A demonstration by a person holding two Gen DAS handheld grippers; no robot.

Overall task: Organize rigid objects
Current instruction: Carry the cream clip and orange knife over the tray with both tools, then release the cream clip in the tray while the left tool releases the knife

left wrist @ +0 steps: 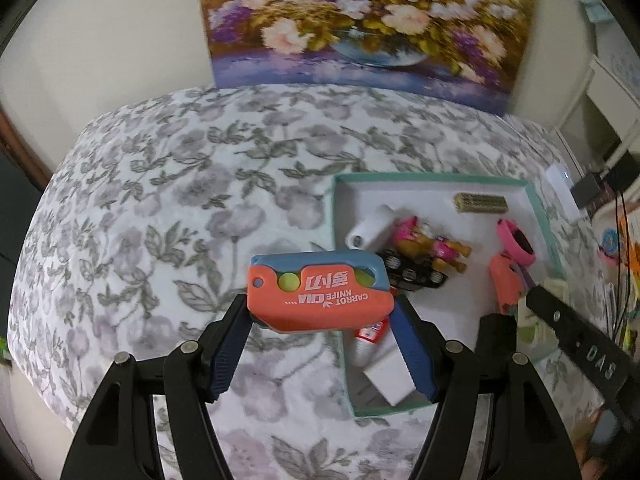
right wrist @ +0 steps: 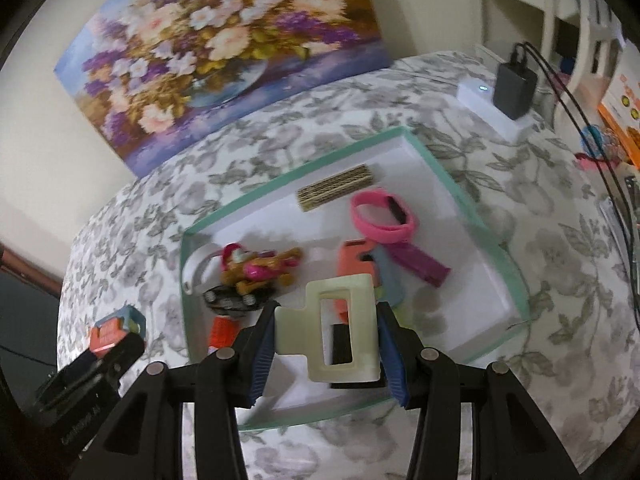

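The left gripper (left wrist: pixel 322 312) pinches an orange toy knife (left wrist: pixel 318 294) between its fingers, just short of the tray's rim (left wrist: pixel 340 264). The right gripper (right wrist: pixel 326 336) pinches a cream hair clip (right wrist: pixel 332 332) above the tray (right wrist: pixel 460 200). Released now, the knife would likely catch the rim and land outside; the clip could drop onto the toys crowded beyond the fingertips.
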